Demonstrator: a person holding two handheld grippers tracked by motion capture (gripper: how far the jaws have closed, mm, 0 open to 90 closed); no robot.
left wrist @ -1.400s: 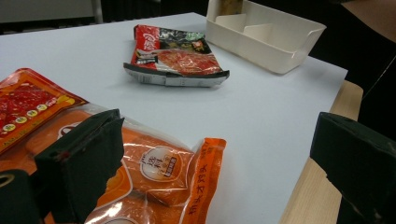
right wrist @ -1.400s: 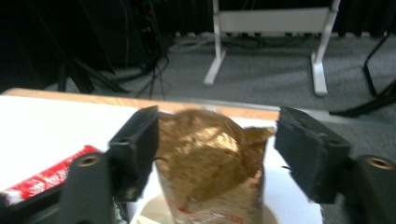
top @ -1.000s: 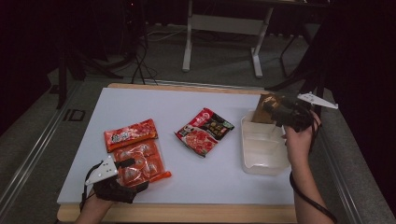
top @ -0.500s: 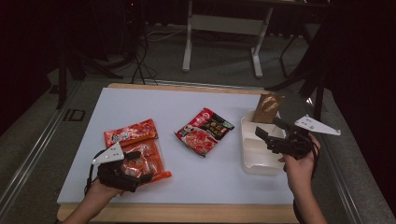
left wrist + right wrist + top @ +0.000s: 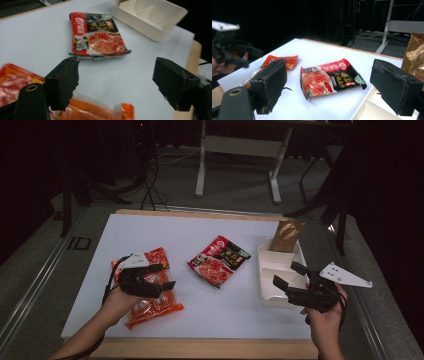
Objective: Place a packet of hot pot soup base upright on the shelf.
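Two orange snack packets (image 5: 150, 306) lie at the table's left. My left gripper (image 5: 166, 276) hovers just above them. Its jaws have just been closing a little but still stand apart, with nothing between the pads; the left gripper view (image 5: 115, 75) has an orange packet (image 5: 95, 111) below them. A red and black packet (image 5: 219, 261) lies flat mid-table. My right gripper (image 5: 285, 273) is open over the near part of the white divided tray (image 5: 266, 296) and points left toward that packet (image 5: 329, 77). A gold-brown pouch (image 5: 286, 236) stands in the tray's far compartment.
The white table top (image 5: 200, 232) has a wooden front edge (image 5: 200, 347). Beyond the far edge lie dark floor, cables and the legs of a grey stand (image 5: 201, 175). The tray's wall (image 5: 140, 25) sits close to the table's right edge.
My left gripper has lifted and moved from the front edge over the orange packets. My right gripper has drawn back from the gold-brown pouch toward the tray's near end.
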